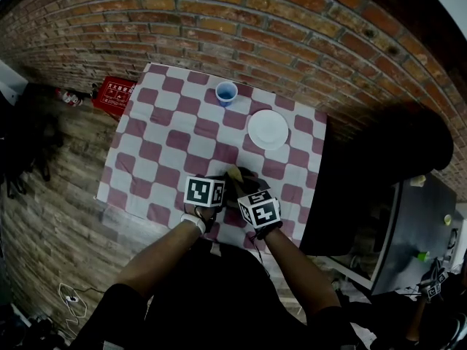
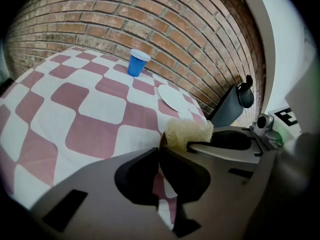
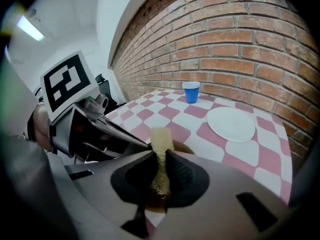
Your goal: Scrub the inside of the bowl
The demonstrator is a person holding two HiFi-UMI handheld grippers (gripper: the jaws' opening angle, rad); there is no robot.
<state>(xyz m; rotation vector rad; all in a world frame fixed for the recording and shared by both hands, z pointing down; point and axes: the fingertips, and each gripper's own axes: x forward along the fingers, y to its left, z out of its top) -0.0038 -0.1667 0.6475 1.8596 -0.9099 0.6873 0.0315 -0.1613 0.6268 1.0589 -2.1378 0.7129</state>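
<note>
A brown bowl [image 3: 186, 147] sits near the front edge of the checkered table [image 1: 160, 152], mostly hidden under both grippers. In the left gripper view, my left gripper [image 2: 159, 156] is shut, and a thin brown edge of the bowl's rim [image 2: 162, 139] runs up from between its jaws. My right gripper [image 3: 161, 174] is shut on a yellow sponge [image 3: 161, 144], which sticks up over the bowl. The sponge [image 2: 187, 131] also shows in the left gripper view, just right of the rim. In the head view, the sponge [image 1: 235, 172] peeks out between the two marker cubes.
A blue cup [image 1: 226, 92] stands at the far side of the table, with a white plate [image 1: 268, 128] to its right and nearer. A brick wall runs behind the table. A red box [image 1: 113, 95] lies on the floor at left, and dark furniture [image 1: 343, 195] stands against the table's right edge.
</note>
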